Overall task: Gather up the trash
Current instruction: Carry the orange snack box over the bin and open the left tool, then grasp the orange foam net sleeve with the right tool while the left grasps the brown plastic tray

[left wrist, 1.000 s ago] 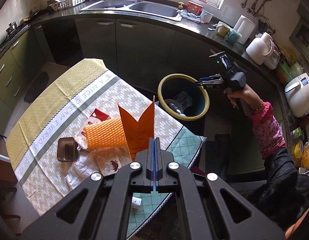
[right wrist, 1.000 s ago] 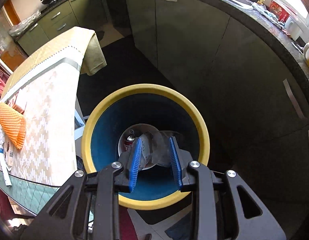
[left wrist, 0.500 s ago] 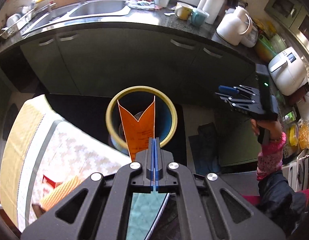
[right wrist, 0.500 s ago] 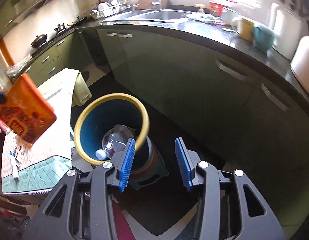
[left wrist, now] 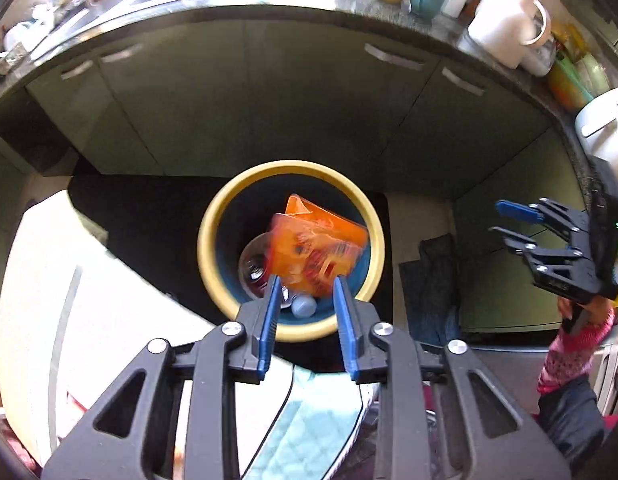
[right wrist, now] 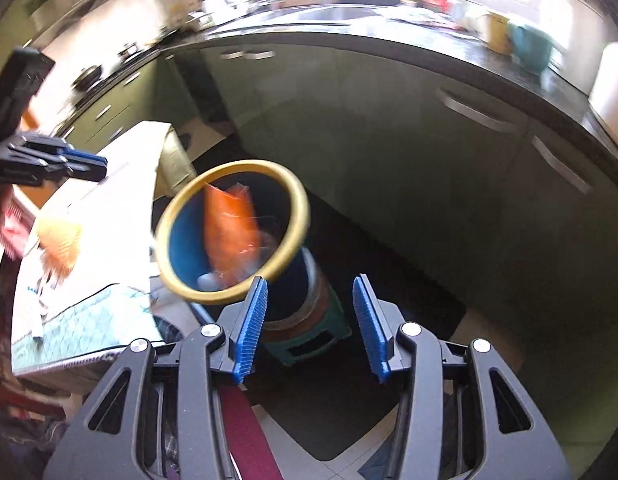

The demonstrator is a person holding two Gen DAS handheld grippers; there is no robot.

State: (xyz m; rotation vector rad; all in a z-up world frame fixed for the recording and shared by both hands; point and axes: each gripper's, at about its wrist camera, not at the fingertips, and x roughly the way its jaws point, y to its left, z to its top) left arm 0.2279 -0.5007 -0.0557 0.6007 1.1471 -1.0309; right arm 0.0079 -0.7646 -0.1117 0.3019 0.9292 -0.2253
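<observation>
Left gripper [left wrist: 305, 300] right over the bin [left wrist: 213, 216], jaws opening with nothing pinched; orange wrapper [left wrist: 317, 248] already inside, tilted on the other trash. Right gripper [right wrist: 309, 316] off beside the bin, jaws opening too, empty. More trash [right wrist: 59, 244] back on the table [right wrist: 89, 312], nearer the left.

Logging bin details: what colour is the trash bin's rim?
Yellow rim, dark blue inside; clearest in the left wrist view.

text: none legible | orange wrapper [left wrist: 315, 254]: print blurred, unreadable
</observation>
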